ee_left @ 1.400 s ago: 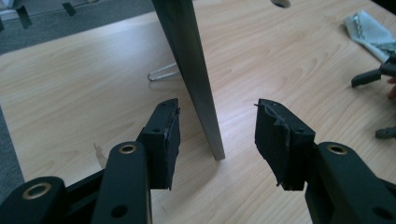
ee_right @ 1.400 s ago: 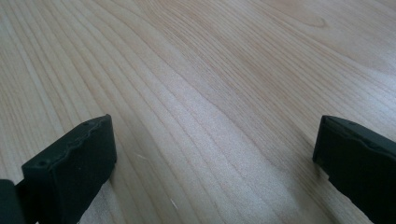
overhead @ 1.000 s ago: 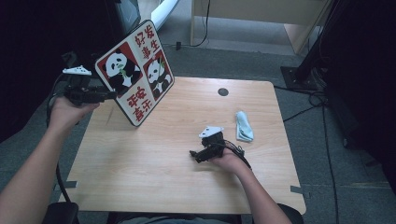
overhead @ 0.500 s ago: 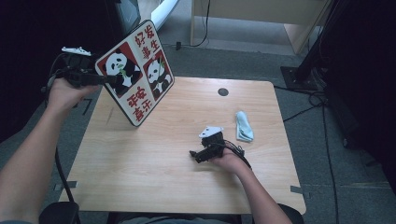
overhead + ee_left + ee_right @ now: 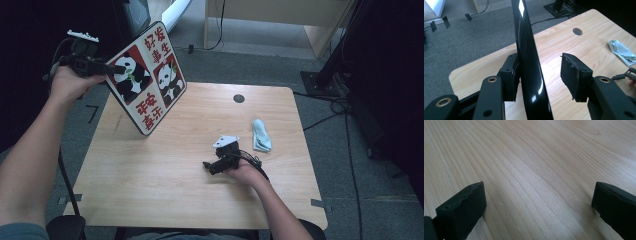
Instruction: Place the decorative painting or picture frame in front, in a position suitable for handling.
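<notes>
A panda sign board (image 5: 150, 85) with red and white panels and Chinese characters stands tilted at the table's far left. My left gripper (image 5: 117, 70) is raised at the board's upper left edge. In the left gripper view the board's glossy black edge (image 5: 529, 62) runs between the jaws of my left gripper (image 5: 541, 70). One pad touches it and the other stands clear, so this gripper is open. My right gripper (image 5: 207, 167) rests low on the wooden table (image 5: 150, 190) at the front middle, open, with bare wood between the jaws (image 5: 539, 202).
A folded pale blue cloth (image 5: 261, 135) lies on the table's right part, also seen as the cloth (image 5: 622, 50) in the left gripper view. A round cable hole (image 5: 239, 98) sits near the far edge. Grey carpet, cables and a dark stand surround the table.
My left gripper has risen and moved in over the board's upper left edge. The board and my right gripper have stayed where they were.
</notes>
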`<state>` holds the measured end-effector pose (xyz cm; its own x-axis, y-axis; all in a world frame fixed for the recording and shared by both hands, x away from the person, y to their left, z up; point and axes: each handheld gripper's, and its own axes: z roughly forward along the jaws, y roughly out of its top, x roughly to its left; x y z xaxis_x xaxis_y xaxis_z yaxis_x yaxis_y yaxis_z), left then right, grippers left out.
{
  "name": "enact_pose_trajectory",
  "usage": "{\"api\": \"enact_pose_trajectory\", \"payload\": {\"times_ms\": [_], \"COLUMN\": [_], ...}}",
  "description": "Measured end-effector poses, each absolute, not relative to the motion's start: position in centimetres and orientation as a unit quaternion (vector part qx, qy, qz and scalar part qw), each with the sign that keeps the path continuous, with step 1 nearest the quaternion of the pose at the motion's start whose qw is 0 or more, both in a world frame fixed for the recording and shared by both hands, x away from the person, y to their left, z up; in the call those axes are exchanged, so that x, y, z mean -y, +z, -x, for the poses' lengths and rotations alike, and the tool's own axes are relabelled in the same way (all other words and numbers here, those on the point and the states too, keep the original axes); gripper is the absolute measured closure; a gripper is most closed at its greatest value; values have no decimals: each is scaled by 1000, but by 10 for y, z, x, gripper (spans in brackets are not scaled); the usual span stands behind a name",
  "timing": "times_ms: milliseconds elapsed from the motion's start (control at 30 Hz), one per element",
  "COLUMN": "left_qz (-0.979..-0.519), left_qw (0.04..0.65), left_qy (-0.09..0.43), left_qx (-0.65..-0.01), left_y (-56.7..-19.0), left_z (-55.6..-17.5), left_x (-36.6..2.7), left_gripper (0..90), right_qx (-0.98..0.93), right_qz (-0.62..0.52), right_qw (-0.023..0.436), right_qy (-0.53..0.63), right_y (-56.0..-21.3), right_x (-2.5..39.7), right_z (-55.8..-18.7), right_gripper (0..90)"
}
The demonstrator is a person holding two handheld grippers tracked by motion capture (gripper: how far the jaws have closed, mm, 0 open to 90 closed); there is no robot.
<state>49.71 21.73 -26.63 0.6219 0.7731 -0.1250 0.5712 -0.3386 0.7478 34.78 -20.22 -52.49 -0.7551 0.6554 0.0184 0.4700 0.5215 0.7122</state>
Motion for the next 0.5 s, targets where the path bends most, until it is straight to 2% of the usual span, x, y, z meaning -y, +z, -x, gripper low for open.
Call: {"api": "enact_pose_trajectory", "payload": {"times_ms": [500], "left_qz": [-829], "left_qw": [359], "left_qy": [126], "left_qx": [-411], "left_y": [-241], "left_z": [-533], "left_x": [-203], "left_gripper": [522], "right_qx": [-861], "right_qz": [-331], "right_qw": [130], "right_qy": [365], "right_y": [-525], "right_x": [204], "right_z": [-340], "right_gripper": [0]}}
